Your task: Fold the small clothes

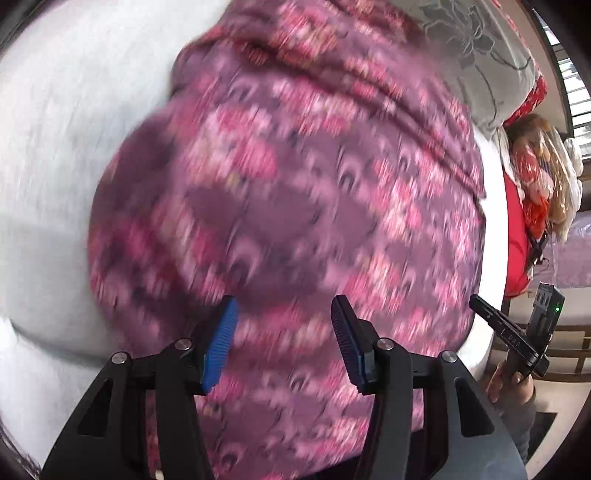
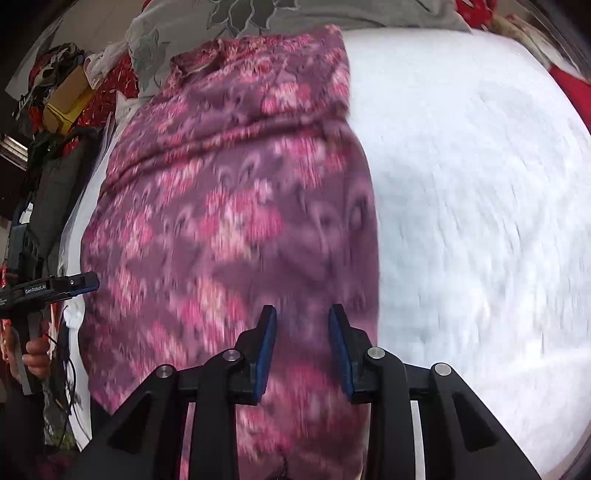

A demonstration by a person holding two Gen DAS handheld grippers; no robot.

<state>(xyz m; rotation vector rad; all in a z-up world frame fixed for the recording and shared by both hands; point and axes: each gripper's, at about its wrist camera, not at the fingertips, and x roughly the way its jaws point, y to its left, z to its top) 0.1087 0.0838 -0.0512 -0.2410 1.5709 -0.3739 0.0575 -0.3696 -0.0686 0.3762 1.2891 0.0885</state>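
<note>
Purple-and-pink patterned garment (image 1: pixel 288 206) lies spread on the white fleecy bed cover (image 2: pixel 480 206), soft, light and limp, so it should crease wherever pinched; a hem or corner seems the best hold, though blur hides the edges. Left gripper (image 1: pixel 283 325) and right gripper (image 2: pixel 303 328) both hover spread above it, pinching nothing.

So it's a bed with a fuzzy white blanket (image 2: pixel 480 206) on top. A purple-and-pink patterned garment (image 2: pixel 229 221) lies flat on the blanket, creased across its far part, and a grey floral cloth (image 2: pixel 258 14) sits just past it.
</note>
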